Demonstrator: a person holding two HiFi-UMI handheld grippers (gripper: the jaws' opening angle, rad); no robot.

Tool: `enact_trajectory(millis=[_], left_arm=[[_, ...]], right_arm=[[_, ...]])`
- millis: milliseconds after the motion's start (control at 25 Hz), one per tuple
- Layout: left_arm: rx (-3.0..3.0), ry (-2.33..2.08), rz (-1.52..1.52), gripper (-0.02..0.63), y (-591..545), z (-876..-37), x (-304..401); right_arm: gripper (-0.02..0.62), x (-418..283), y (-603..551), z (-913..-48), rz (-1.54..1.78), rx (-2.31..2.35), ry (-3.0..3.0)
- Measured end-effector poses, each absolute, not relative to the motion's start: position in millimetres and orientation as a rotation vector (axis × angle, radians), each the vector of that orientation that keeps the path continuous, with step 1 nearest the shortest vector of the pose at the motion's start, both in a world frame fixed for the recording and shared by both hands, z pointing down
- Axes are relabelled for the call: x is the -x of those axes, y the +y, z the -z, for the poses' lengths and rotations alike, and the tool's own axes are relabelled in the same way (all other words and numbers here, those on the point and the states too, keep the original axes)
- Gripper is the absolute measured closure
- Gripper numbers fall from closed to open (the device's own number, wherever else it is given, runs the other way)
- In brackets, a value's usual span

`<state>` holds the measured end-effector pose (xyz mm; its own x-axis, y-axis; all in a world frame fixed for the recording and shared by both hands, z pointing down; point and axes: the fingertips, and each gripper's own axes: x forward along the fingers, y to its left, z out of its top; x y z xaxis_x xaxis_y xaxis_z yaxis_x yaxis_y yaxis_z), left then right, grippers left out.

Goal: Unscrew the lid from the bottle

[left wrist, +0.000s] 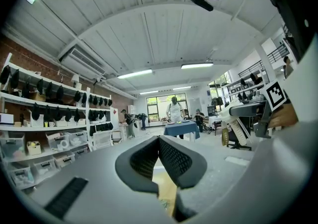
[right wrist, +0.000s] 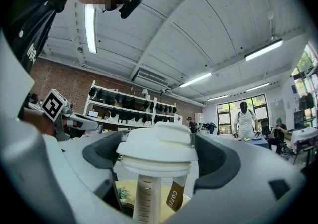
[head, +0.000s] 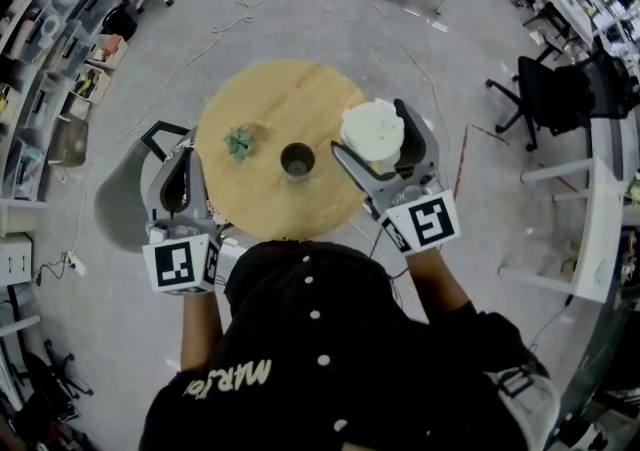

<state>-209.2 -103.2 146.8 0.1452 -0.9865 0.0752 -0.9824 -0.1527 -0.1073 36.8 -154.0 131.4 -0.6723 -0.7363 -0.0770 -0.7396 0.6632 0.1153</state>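
A bottle with a white lid point(right wrist: 156, 148) and a clear, scale-marked body point(right wrist: 144, 193) stands upright between the pads of my right gripper point(right wrist: 158, 151), which is shut on it at lid level. A brown tag hangs below the lid. In the head view the bottle's white lid point(head: 372, 129) sits in my right gripper point(head: 368, 131) over the right part of the round wooden table point(head: 270, 99). My left gripper point(head: 183, 167) hangs at the table's left edge. Its jaws point(left wrist: 159, 139) are shut, with nothing between them.
A small green plant point(head: 240, 142) and a dark round cup point(head: 297, 160) stand on the table. Office chairs point(head: 545, 94), desks and shelving point(head: 40, 89) ring the room. A cable point(head: 215, 39) trails across the grey floor. People stand far off by a blue-covered table point(left wrist: 181, 128).
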Motion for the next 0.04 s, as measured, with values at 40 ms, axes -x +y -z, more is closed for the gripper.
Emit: enact_trajectory(millis=[40], left_arm=[[2.352,2.028,0.199,0.601,-103.4,-146.9,209.1]], right_arm=[[0.129,-37.0,-154.4,-132.0,-0.212,1.263,2.845]])
